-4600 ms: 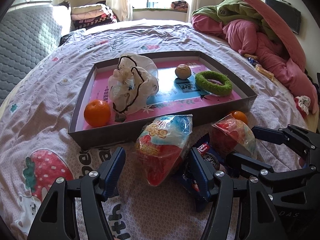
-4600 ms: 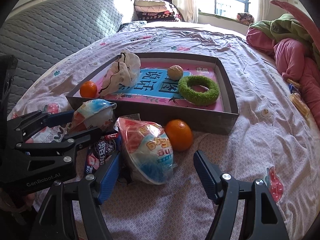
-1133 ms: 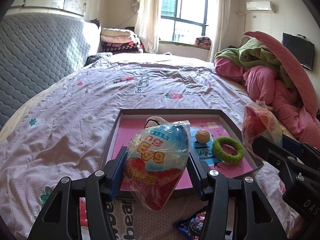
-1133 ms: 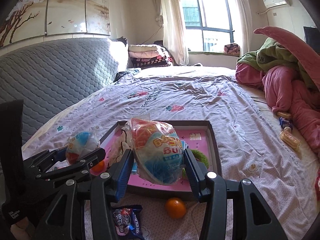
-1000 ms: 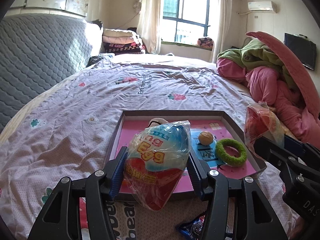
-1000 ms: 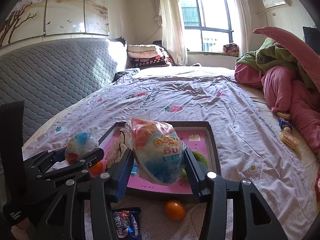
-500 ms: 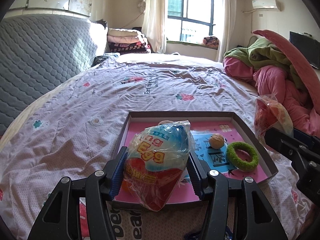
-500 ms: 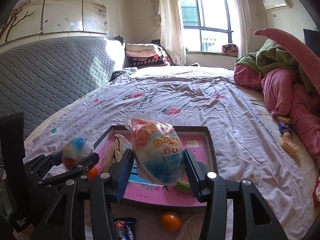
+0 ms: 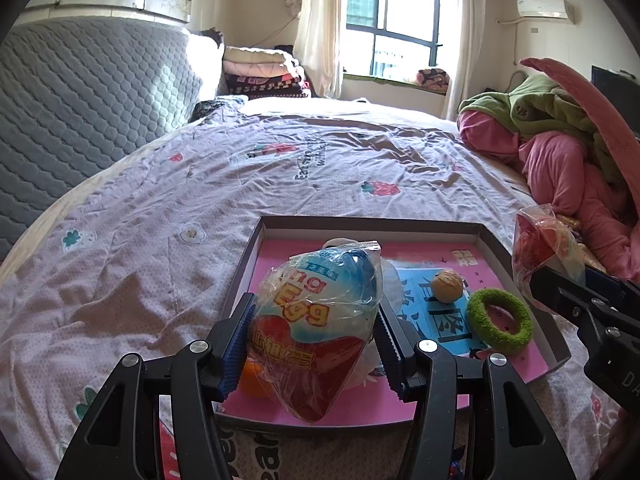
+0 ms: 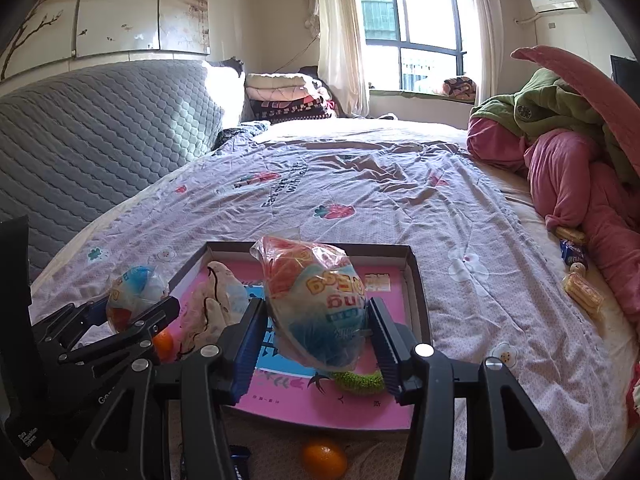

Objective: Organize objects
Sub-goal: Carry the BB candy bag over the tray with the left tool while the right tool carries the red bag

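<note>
My left gripper (image 9: 312, 340) is shut on a plastic-wrapped toy egg (image 9: 316, 320) with a blue top and red bottom, held above the near left part of the pink-lined tray (image 9: 360, 222). My right gripper (image 10: 318, 336) is shut on a second wrapped egg (image 10: 316, 304), orange on top and blue below, held over the tray's (image 10: 416, 280) near middle. In the tray lie a white pouch (image 10: 216, 304), a walnut (image 9: 447, 286), a green fuzzy ring (image 9: 500, 320) and an orange (image 10: 163, 342), partly hidden behind the left gripper.
Another orange (image 10: 323, 458) and a blue snack pack (image 10: 236, 456) lie on the bedspread in front of the tray. Small snack packets (image 10: 582, 294) sit by the pink bedding (image 10: 580, 184) at right. A grey headboard (image 10: 100, 128) is on the left.
Both grippers have carried their wrapped eggs a little forward over the tray's near edge. The loose orange and snack pack have slid toward the bottom of the views. Both grips are unchanged.
</note>
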`<state>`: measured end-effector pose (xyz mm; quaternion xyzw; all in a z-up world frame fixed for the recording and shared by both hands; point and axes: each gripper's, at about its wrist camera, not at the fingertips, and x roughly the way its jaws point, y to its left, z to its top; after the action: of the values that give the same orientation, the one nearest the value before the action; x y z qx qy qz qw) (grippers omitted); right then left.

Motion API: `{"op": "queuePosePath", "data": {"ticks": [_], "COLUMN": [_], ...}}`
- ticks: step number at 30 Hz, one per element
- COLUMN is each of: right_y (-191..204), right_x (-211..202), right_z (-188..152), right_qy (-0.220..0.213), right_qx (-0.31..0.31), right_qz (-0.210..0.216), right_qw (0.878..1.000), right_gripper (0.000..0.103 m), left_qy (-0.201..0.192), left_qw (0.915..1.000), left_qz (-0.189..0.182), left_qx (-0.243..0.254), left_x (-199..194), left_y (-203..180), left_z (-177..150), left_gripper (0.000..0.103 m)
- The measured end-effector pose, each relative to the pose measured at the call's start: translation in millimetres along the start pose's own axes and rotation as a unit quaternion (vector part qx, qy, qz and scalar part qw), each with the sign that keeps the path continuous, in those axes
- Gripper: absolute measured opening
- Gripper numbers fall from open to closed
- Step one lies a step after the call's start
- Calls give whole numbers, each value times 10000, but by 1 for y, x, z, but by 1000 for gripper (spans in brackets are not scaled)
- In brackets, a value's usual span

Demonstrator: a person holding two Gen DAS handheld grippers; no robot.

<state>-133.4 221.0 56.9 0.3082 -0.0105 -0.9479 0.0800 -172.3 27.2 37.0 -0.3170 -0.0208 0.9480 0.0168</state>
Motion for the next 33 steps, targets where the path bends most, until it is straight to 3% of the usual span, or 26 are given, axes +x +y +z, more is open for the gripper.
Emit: {"op": "queuePosePath", "data": {"ticks": [17,33], "right_y": [-1,13], "right_x": [24,43], "right_z": [-23,-35], "right_qy": [551,931], "right_qx": [-216,-511], "right_qz": [48,128], "right_qw": [9982,9943], "right_gripper": [52,52], "left_qy": [303,575], "left_qw": [9984,9967], "left_qz": [-18,61], "left_qx": [477,576], "left_x": [9,29], "left_y": [-17,-18], "left_z": [-16,-21], "left_gripper": [58,58]}}
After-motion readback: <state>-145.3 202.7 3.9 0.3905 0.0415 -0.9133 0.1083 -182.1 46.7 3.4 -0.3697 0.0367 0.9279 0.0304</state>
